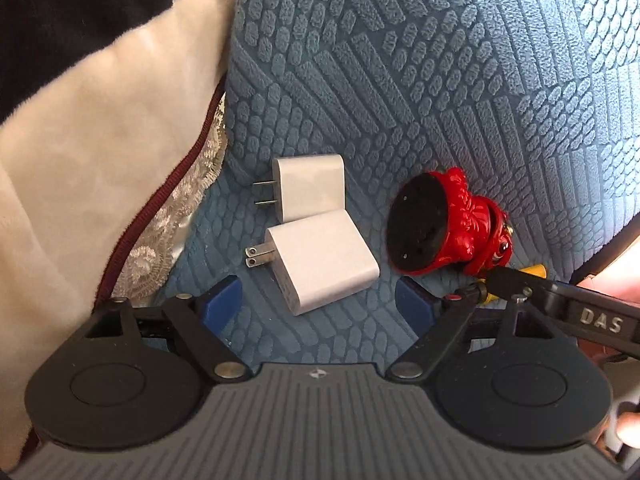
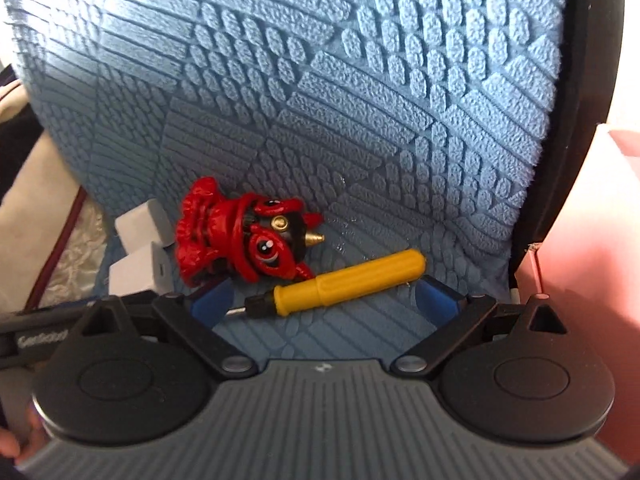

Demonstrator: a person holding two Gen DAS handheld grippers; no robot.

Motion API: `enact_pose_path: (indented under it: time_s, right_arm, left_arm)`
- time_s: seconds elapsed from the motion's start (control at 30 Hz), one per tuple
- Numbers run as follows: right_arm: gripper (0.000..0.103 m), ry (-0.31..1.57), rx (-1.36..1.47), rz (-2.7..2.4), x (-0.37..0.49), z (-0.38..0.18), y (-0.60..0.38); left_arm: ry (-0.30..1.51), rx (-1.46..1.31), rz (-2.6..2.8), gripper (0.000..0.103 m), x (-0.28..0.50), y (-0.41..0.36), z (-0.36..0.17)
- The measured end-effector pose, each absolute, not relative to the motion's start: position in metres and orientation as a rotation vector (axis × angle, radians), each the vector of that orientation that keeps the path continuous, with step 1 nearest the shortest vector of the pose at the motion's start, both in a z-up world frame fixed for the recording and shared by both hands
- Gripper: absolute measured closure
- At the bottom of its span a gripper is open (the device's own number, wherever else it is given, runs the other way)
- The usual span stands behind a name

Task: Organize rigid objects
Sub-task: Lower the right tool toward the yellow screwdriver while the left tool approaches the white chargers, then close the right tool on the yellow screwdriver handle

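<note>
- Blue textured cushion [image 2: 360, 100] as work surface — cream cloth [image 1: 100, 140] to the left, pink wall at the right edge.
- Left gripper [image 1: 318, 298]: jaws apart, empty, flanking the near charger [image 1: 320, 260]; second charger [image 1: 310, 192] touching it behind.
- Right gripper [image 2: 324, 298]: jaws apart, empty, straddling the screwdriver [image 2: 344, 280].
- Red figurine [image 2: 244, 232] tipped over between chargers and screwdriver.
- Likely step: approach before grasping — next calls for closing squarely on charger or screwdriver handle.
</note>
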State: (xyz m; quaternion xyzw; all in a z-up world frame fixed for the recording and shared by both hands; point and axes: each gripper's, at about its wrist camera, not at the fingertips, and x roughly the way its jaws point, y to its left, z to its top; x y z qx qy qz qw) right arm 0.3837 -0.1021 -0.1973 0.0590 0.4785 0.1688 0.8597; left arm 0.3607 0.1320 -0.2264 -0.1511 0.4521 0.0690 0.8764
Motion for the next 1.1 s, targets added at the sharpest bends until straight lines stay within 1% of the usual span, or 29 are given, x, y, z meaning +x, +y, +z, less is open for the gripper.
enact_pose_path:
  time_s: [0.1, 0.27, 0.43, 0.6, 0.67, 0.7, 0.77, 0.8, 0.87, 0.9, 0.93, 0.97, 1.03, 1.1]
  right_arm:
    - [0.004, 0.985, 0.086, 0.341, 0.382, -0.199, -0.096]
    - [0.003, 1.011, 0.055, 0.322, 0.387, -0.214, -0.083]
    - [0.001, 0.985, 0.059, 0.299, 0.386, -0.221, -0.078]
    - [0.004, 1.033, -0.017, 0.316, 0.387, -0.229, -0.048]
    - [0.01, 1.043, -0.006, 0.323, 0.386, -0.226, -0.052]
    - [0.012, 1.049, 0.0, 0.327, 0.385, -0.224, -0.055]
    - [0.027, 1.061, 0.014, 0.331, 0.385, -0.22, -0.059]
    - [0.03, 1.07, 0.022, 0.34, 0.385, -0.217, -0.06]
    - [0.049, 1.089, 0.041, 0.36, 0.383, -0.213, -0.062]
    - [0.053, 1.093, 0.035, 0.369, 0.381, -0.211, -0.062]
    - [0.058, 1.088, 0.023, 0.372, 0.377, -0.209, -0.061]
    - [0.067, 1.086, 0.015, 0.38, 0.373, -0.207, -0.061]
    - [0.072, 1.102, 0.014, 0.395, 0.367, -0.203, -0.061]
    - [0.074, 1.102, 0.005, 0.4, 0.364, -0.2, -0.049]
  left_arm:
    - [0.946, -0.32, 0.159, 0.016, 0.363, 0.133, -0.23]
    - [0.941, -0.37, 0.175, 0.016, 0.365, 0.14, -0.233]
    - [0.937, -0.423, 0.168, 0.016, 0.365, 0.147, -0.234]
    - [0.942, -0.456, 0.16, 0.019, 0.365, 0.151, -0.238]
    - [0.941, -0.453, 0.16, 0.02, 0.366, 0.151, -0.238]
    - [0.939, -0.452, 0.163, 0.023, 0.368, 0.15, -0.239]
    - [0.937, -0.447, 0.168, 0.028, 0.368, 0.149, -0.239]
    - [0.935, -0.45, 0.168, 0.029, 0.365, 0.15, -0.237]
    - [0.933, -0.456, 0.159, 0.033, 0.363, 0.151, -0.236]
    - [0.931, -0.452, 0.157, 0.033, 0.362, 0.15, -0.235]
    - [0.929, -0.436, 0.158, 0.033, 0.362, 0.148, -0.235]
    - [0.927, -0.415, 0.159, 0.033, 0.362, 0.145, -0.235]
    - [0.92, -0.376, 0.151, 0.033, 0.362, 0.138, -0.233]
    - [0.914, -0.36, 0.147, 0.033, 0.361, 0.134, -0.233]
